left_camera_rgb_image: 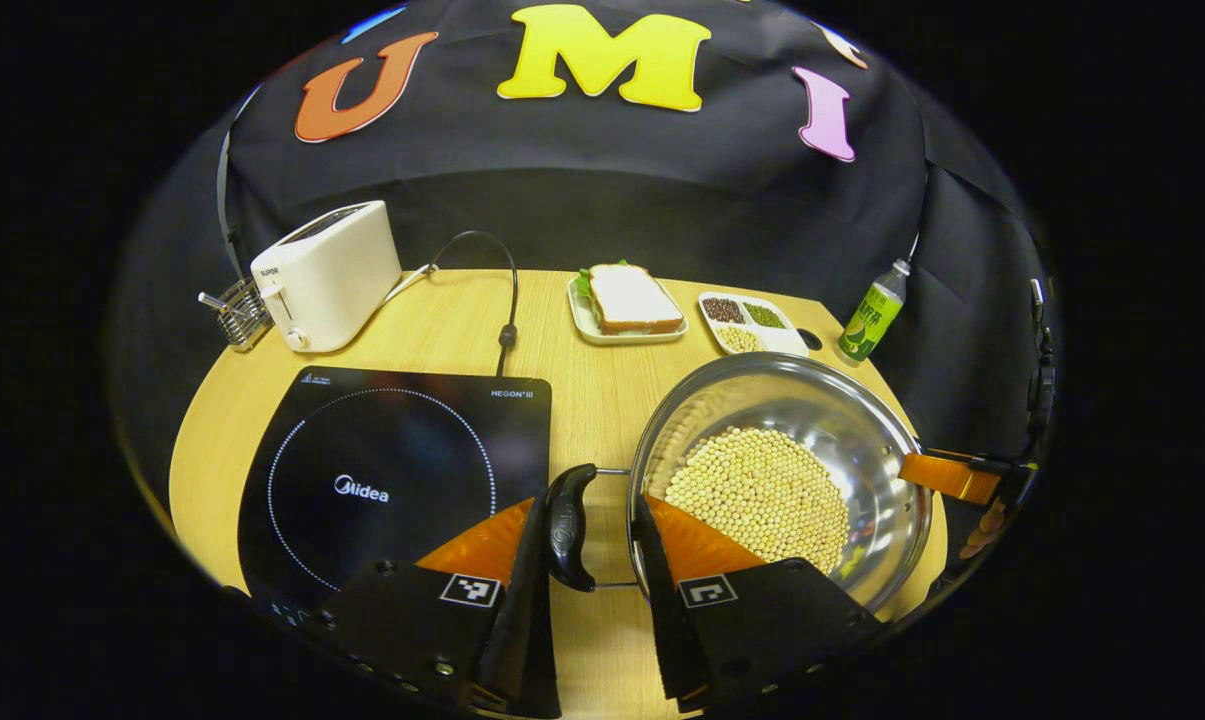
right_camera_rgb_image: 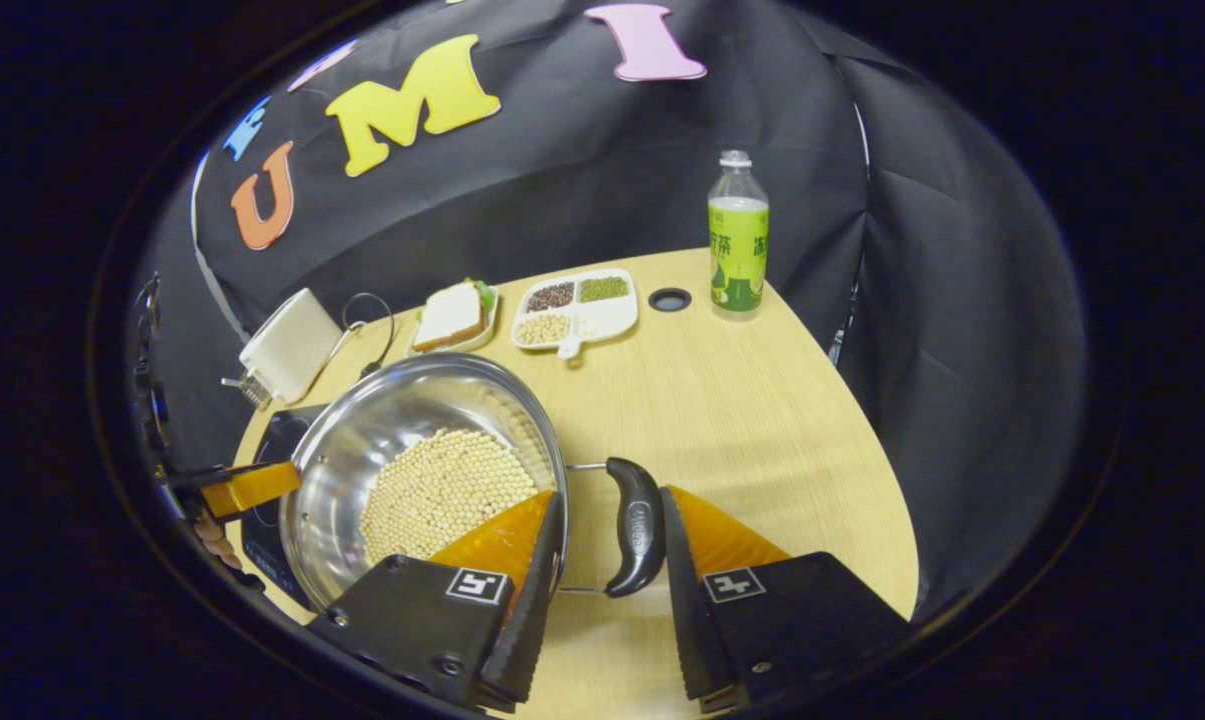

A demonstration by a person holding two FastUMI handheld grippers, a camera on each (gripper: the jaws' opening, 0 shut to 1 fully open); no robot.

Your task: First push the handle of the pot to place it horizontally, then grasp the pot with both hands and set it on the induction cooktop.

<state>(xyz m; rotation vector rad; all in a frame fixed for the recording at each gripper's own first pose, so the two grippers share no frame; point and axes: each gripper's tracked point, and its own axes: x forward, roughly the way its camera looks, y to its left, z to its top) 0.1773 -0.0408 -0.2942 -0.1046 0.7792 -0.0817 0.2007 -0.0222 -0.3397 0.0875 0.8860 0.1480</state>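
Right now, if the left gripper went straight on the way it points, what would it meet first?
The left gripper already straddles the pot's black side handle, so it would likely meet that first, though depth is hard to judge.

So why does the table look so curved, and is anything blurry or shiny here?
Left gripper view: the fisheye lens bows the table edge; the pot wall mirrors the beans. Right gripper view: same bending; the pot gleams, everything looks sharp.

The wooden table point(left_camera_rgb_image: 602, 400) bears cooktop point(left_camera_rgb_image: 392, 480), pot point(left_camera_rgb_image: 782, 480), toaster point(left_camera_rgb_image: 327, 275), sandwich plate point(left_camera_rgb_image: 627, 305), bean tray point(left_camera_rgb_image: 752, 322) and bottle point(left_camera_rgb_image: 874, 315).
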